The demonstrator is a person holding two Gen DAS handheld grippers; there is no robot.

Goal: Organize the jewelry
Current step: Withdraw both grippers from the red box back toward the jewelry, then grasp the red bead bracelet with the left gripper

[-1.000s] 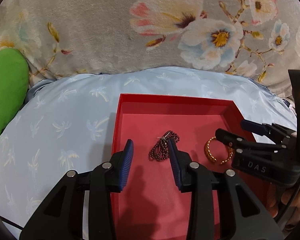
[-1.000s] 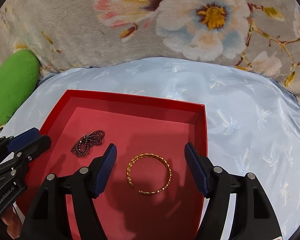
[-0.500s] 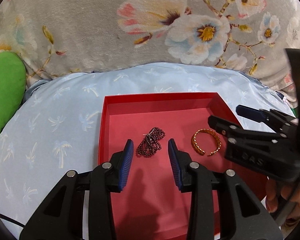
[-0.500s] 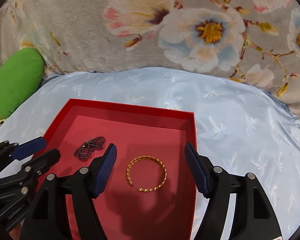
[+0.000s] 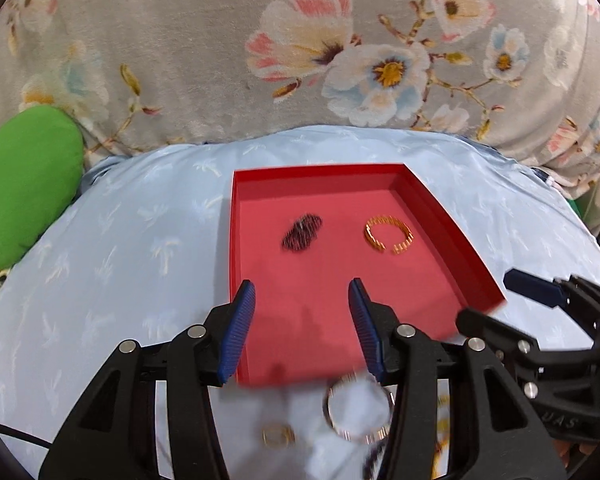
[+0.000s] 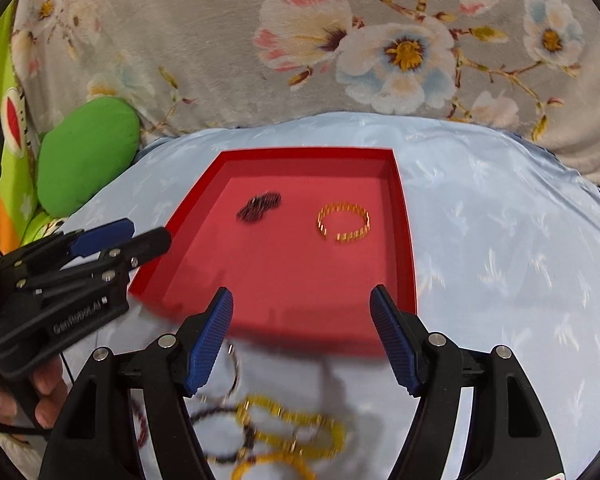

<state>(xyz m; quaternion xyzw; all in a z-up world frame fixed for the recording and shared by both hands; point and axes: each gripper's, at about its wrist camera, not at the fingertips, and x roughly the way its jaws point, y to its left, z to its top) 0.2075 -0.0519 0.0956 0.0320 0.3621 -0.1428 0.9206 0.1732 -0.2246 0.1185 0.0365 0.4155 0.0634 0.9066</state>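
Both fingers (image 5: 240, 316) (image 6: 392, 340) spread wide and empty, red tray (image 5: 452, 236) on pale blue cloth (image 5: 140, 240), floral blanket (image 5: 180, 60) behind

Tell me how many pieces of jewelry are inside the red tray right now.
2. A dark beaded bracelet lies left of center in the red tray, and a gold open bangle lies to its right. More jewelry sits outside, on the blue cloth in front.

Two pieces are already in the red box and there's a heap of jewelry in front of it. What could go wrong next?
The yellow beaded strands and dark beaded strands lie tangled with a silver ring, so the right gripper might lift several together. The small gold ring may slip from the left gripper. The red box sits on soft blue fabric, so a nudge could shift it.
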